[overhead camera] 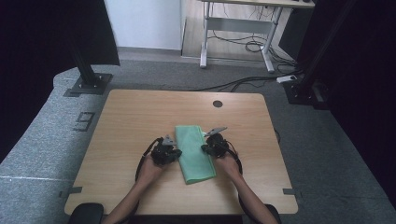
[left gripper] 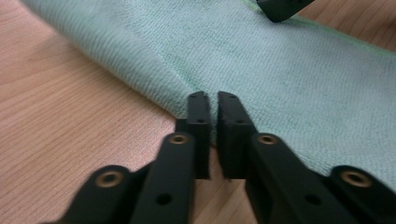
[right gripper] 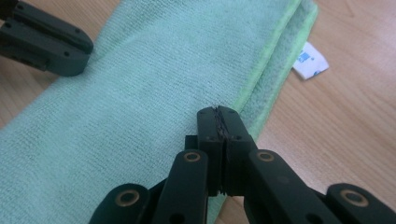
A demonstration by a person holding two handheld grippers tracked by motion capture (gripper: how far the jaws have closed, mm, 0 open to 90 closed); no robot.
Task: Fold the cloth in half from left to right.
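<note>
A green cloth (overhead camera: pixel 195 151) lies folded into a long strip in the middle of the wooden table (overhead camera: pixel 130 116). My left gripper (overhead camera: pixel 176 152) is at the strip's left edge. In the left gripper view its jaws (left gripper: pixel 212 100) are closed on the folded edge of the cloth (left gripper: pixel 280 70), which puckers into a small ridge at the tips. My right gripper (overhead camera: pixel 205 148) is at the opposite long edge. Its jaws (right gripper: pixel 218 112) are pressed together, with the tips resting on the cloth (right gripper: pixel 140 93) by the pale green hem; no fabric shows between them.
A white label (right gripper: pixel 310 60) sticks out from under the hem onto the bare wood. A round cable hole (overhead camera: pixel 217 103) sits near the table's far edge. Black stand bases (overhead camera: pixel 88 81) and a desk frame (overhead camera: pixel 233 32) with cables stand on the carpet beyond.
</note>
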